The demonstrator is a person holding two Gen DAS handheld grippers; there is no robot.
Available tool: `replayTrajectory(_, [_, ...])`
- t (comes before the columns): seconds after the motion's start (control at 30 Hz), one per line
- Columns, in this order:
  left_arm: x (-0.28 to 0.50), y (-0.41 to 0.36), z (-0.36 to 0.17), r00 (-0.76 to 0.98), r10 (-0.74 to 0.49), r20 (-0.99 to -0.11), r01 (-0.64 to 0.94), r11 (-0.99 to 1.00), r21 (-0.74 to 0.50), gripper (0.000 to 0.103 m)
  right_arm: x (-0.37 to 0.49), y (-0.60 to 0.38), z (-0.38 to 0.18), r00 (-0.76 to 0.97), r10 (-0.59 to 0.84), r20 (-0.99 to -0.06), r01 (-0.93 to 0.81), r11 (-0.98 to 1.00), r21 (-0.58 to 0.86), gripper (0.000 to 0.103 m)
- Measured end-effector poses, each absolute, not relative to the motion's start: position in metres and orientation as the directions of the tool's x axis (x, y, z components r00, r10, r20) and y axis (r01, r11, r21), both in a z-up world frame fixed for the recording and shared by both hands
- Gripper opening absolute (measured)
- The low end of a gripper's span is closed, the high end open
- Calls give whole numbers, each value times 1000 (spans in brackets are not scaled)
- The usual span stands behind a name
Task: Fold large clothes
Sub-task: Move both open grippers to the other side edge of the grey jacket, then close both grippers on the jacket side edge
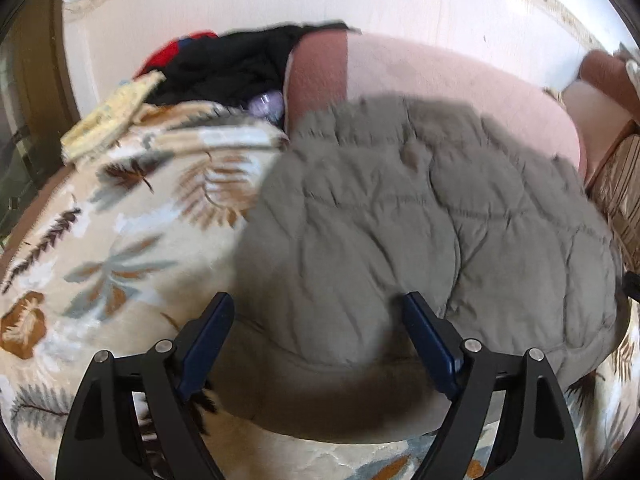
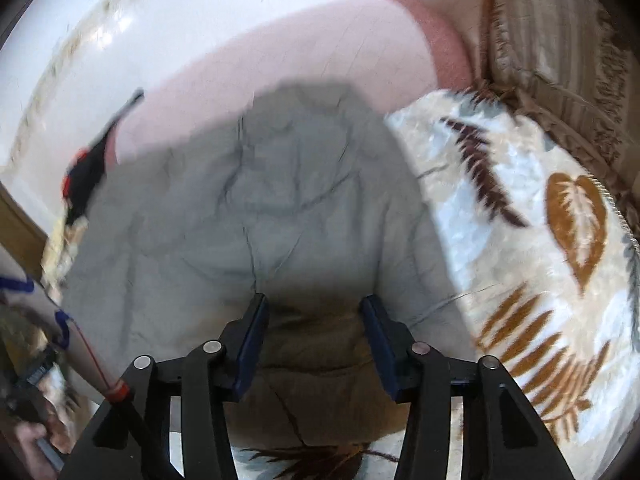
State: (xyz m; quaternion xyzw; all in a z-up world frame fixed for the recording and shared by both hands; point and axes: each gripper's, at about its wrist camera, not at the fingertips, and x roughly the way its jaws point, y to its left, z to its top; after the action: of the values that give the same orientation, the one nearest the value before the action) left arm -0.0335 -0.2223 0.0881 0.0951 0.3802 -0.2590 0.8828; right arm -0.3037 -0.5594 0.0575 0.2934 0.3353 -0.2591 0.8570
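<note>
Jacket [image 1: 400, 216] – below both grippers | left gripper [image 1: 320, 312] wide | right gripper [image 2: 316, 312] half-open – empty

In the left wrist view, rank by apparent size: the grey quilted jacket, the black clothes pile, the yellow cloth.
1. grey quilted jacket, though nearness to the camera inflates it
2. black clothes pile
3. yellow cloth

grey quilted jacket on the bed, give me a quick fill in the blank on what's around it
1. The grey quilted jacket lies on a blanket printed with ____.
2. Behind the jacket stands a ____ cushion.
3. The pile of clothes at the far left is mostly ____.
4. The left gripper has its jaws ____.

Missing words: leaves; pink; black; open
</note>
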Motion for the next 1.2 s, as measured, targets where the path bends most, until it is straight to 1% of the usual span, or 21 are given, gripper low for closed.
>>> replayTrajectory(0.07, [-31,-216,93,611,-351,-709,503,865,6,86,-318,-565,68,635,-293,-715,664,680,311,52])
replayTrajectory(0.17, [-24,-213,84,608,-304,-734,484,874,39,86,-332,-577,64,595,-316,-739,706,645,292,52])
replayTrajectory(0.27, [-17,-211,72,566,-303,-767,480,877,8,86,-336,-588,44,563,-279,-778,725,619,303,52])
replayTrajectory(0.33, [-16,-214,65,560,-292,-776,484,875,20,86,-335,-593,31,571,-227,-789,718,605,345,52])
replayTrajectory(0.4, [-16,-216,60,556,-283,-781,489,872,32,86,-331,-594,22,555,-216,-804,721,608,334,52])
replayTrajectory(0.47, [-14,-216,59,547,-290,-785,488,873,18,86,-329,-596,19,551,-208,-809,720,608,334,53])
replayTrajectory(0.57, [-11,-205,73,536,-315,-783,470,882,-33,86,-334,-596,27,559,-217,-800,723,599,343,56])
replayTrajectory(0.7, [-14,-194,91,574,-302,-761,447,894,-17,86,-346,-592,43,569,-256,-782,729,596,336,59])
replayTrajectory(0.83, [-13,-190,83,572,-243,-784,428,903,32,86,-349,-590,44,553,-262,-791,736,599,316,59])
replayTrajectory(0.93, [-9,-189,75,540,-244,-805,435,900,19,86,-350,-588,41,543,-253,-801,737,601,309,60])
replayTrajectory(1.0, [-5,-184,76,506,-282,-815,439,898,-38,86,-353,-588,38,558,-227,-798,727,597,339,67])
replayTrajectory(1.03, [-1,-179,76,476,-315,-821,443,893,-86,86,-354,-590,37,568,-216,-794,722,593,356,73])
replayTrajectory(1.07, [1,-176,76,460,-330,-824,444,889,-109,87,-356,-590,35,577,-206,-791,717,591,369,77])
replayTrajectory(1.2, [10,-168,64,391,-367,-844,435,882,-182,94,-361,-599,21,596,-153,-788,707,566,425,81])
